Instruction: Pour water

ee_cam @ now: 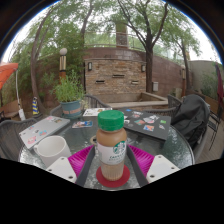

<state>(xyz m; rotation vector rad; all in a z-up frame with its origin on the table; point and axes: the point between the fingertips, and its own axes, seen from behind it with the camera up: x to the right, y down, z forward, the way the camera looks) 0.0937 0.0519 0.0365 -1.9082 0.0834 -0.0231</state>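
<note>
My gripper (112, 160) is clenched on the bottle (112, 146): both pink pads (82, 160) press its sides, one each side. Bottle is upright, orange cap on top, white and green label facing me, reddish base down between the fingers. It sits over the near edge of the round glass table (170, 145). White cup (50, 149) stands just left of the left finger, near the table's near-left edge. Papers and magazines (146, 125) lie toward the far side of the table, more at its left edge. Potted plant (70, 96) and a stone wall (115, 72) beyond the table.
</note>
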